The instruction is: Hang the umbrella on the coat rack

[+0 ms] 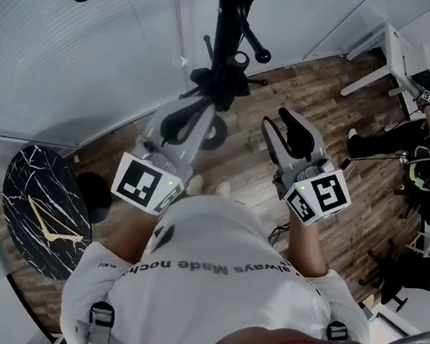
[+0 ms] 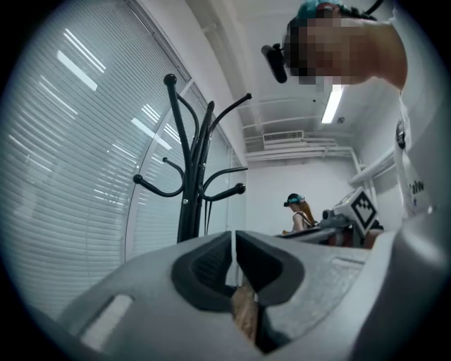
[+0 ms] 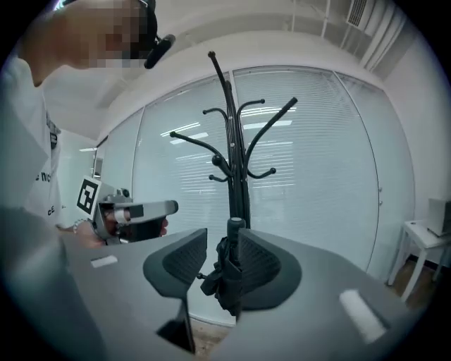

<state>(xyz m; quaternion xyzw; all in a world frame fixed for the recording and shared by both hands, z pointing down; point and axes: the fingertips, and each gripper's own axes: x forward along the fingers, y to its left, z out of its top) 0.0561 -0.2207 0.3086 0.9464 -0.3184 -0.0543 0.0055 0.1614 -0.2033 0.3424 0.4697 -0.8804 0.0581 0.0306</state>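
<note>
The folded black umbrella (image 3: 227,275) hangs close against the pole of the coat rack (image 3: 236,176), straight ahead of the right gripper (image 3: 222,236) and framed in the gap between its jaws. Those jaws stand wide apart and hold nothing; the head view shows them well short of the umbrella (image 1: 217,86). The left gripper (image 1: 196,111) has its jaws pressed together with only a hairline slit between them and nothing clamped. Its tips sit just beside the umbrella, low on the rack (image 1: 225,20). Which peg carries the umbrella, and how deeply its strap sits there, I cannot tell. So the hang looks done, but the risk is in the clearance. If the left jaws swing sideways or lift carelessly, they could nudge the bundle, slip the strap off its peg and drop it to the wood floor (image 1: 322,93), or rock the rack itself.
</note>
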